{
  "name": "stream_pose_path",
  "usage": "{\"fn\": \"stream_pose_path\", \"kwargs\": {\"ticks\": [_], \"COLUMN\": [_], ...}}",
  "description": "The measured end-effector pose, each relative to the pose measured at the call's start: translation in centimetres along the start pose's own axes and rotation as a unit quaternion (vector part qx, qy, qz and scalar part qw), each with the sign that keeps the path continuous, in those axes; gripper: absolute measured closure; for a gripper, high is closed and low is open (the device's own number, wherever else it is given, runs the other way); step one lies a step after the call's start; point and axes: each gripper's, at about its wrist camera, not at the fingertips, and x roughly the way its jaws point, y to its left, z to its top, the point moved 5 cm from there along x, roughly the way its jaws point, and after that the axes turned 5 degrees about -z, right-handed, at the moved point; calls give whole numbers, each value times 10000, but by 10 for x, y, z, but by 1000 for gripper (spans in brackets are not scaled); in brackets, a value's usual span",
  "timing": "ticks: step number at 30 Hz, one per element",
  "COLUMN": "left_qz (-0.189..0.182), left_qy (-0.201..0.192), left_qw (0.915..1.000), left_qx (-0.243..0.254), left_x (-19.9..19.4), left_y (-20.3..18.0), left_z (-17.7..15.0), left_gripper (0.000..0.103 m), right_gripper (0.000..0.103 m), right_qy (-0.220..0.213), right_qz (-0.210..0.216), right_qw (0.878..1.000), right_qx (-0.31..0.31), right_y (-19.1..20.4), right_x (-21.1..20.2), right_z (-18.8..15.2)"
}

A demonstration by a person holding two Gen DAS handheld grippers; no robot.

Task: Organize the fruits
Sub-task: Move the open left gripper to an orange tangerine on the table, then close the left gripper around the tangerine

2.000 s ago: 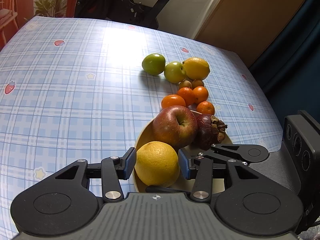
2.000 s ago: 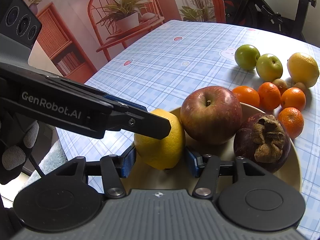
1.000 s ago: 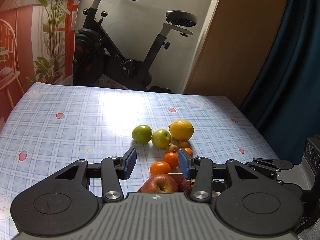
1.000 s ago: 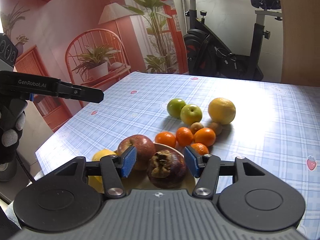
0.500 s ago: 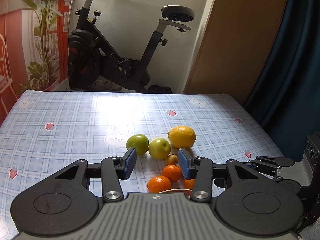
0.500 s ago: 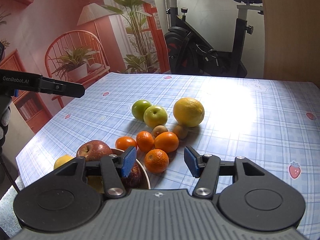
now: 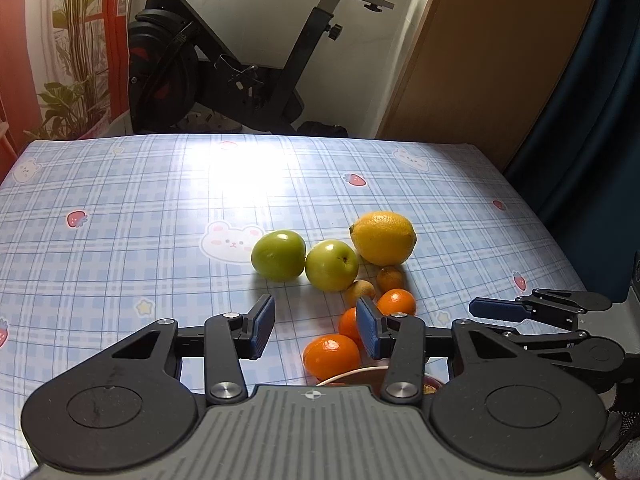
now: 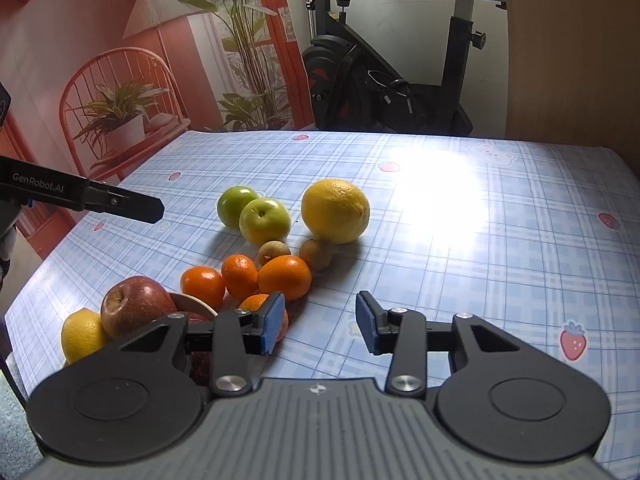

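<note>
Left wrist view: the left gripper [image 7: 316, 328] hangs over the worktop [image 7: 120, 240] with its blue pads apart and nothing clamped between them; only bare checked cloth and the edge of an orange [image 7: 331, 355] show in the gap. Ahead of the pads lie two green apples [image 7: 304, 260], touching each other, with a lemon [image 7: 383, 238] just beside them to the right. Nearer the gripper, to the right of its right pad, sit two small brown fruits [image 7: 390, 278] and more oranges. A plate rim [image 7: 352, 374] shows just under the gripper body. The right gripper [image 7: 496, 309] is seen to the far right, over the worktop edge.

Right wrist view: the right gripper [image 8: 320, 324] is closing, jaws apart, with nothing between them but cloth. Its left pad stands just in front of one orange [image 8: 256, 304]; contact cannot be judged. Three more oranges [image 8: 244, 276] are clustered ahead and left of that pad, touching one another, with the two brown fruits [image 8: 296, 254] beyond them. Further ahead are the green apples [image 8: 254, 214] and the lemon [image 8: 335, 210]. To the left of the gripper, a red apple [image 8: 134, 306] and a second yellow fruit [image 8: 82, 334] rest on the plate [image 8: 192, 304], partly hidden by the gripper body. One finger of the left gripper [image 8: 120, 202] reaches in from the left edge, above the worktop [image 8: 480, 240] and well apart from the fruit. An exercise bike [image 8: 384, 80] stands beyond the far edge.
</note>
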Motion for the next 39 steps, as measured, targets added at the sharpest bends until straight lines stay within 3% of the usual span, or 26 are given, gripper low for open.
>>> {"fn": "stream_pose_path", "kwargs": {"ticks": [26,29,35,39], "left_qz": [-142,-157,-56,-43], "left_qy": [224,228,296,357], "left_qw": [9994,9994,9995,9992], "left_qx": [-235,-215,-105,186], "left_x": [19,19,25,34], "left_y": [14,13,10,1], "left_z": [1,0,-4,-5], "left_gripper": [57,57,56,56], "right_gripper": [61,65,69,69], "right_qy": [526,506,400,273], "right_qz": [767,926,716,268], "right_qw": [9914,9882,9927,9975], "right_qx": [921,1112,881,602], "right_y": [10,6,0,-8], "right_x": [41,40,31,22], "right_z": [0,-1,-1,0]}}
